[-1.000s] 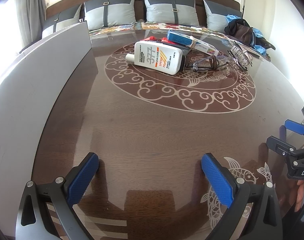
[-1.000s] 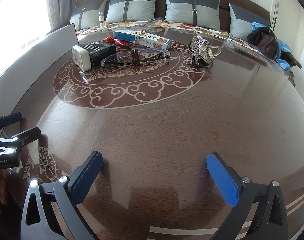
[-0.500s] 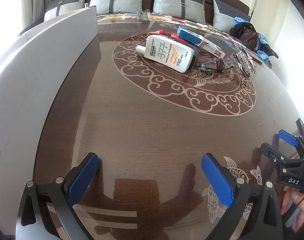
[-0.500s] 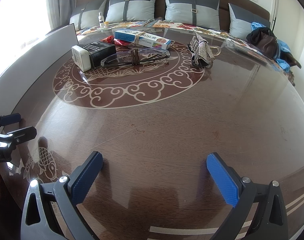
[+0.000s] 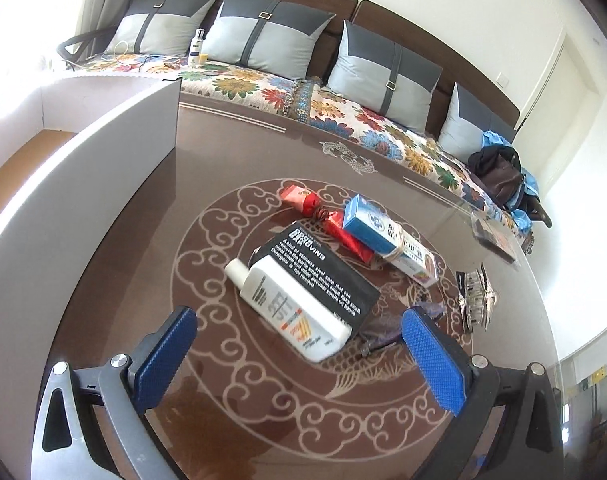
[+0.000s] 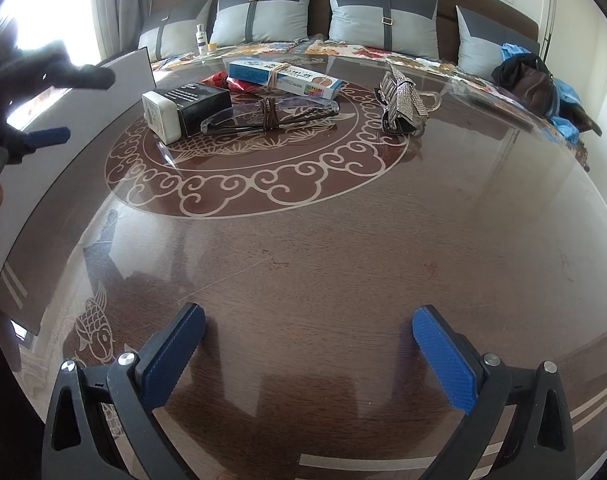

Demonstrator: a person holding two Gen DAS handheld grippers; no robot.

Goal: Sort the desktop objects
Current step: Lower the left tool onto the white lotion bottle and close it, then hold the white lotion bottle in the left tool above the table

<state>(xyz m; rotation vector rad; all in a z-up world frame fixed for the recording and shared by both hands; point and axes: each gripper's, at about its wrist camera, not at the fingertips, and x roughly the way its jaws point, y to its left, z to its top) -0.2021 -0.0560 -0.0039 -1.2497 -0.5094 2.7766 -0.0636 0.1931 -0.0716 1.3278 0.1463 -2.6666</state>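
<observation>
Nothing in either view looks sorted yet: every object lies in one loose cluster on the ornamental medallion of the glass-topped table [image 5: 115,240], so by my reading the task is at its very start, with all the picking and placing left. In the left wrist view, the left gripper [image 5: 299,344] hovers above the cluster with its blue pads spread wide and nothing between them; the jaws bracket the near end of the white sunscreen bottle [image 5: 287,312] without touching it, which suggests that bottle is the first target. The bottle lies flat on a black box [image 5: 323,272] printed with white text, cap pointing away to the left, orange stripes near its base. Beyond it a red packet [image 5: 327,224] rests partly under a blue-and-white carton [image 5: 387,236] tied round with string; folded glasses [image 5: 387,326] peek out just beside the right pad, and a sparkly hair clip [image 5: 477,300] sits apart to the right. In the right wrist view, the right gripper [image 6: 307,354] is low over bare table near the front edge, jaws wide and empty, well apart from the cluster. From here the black box [image 6: 191,104] with the white bottle end on, the clear-framed glasses [image 6: 271,114] bound at the middle, the carton [image 6: 283,74] and the rhinestone hair clip [image 6: 401,98] line up across the medallion, while the left gripper [image 6: 51,104] shows dark at the left margin, raised toward them.
</observation>
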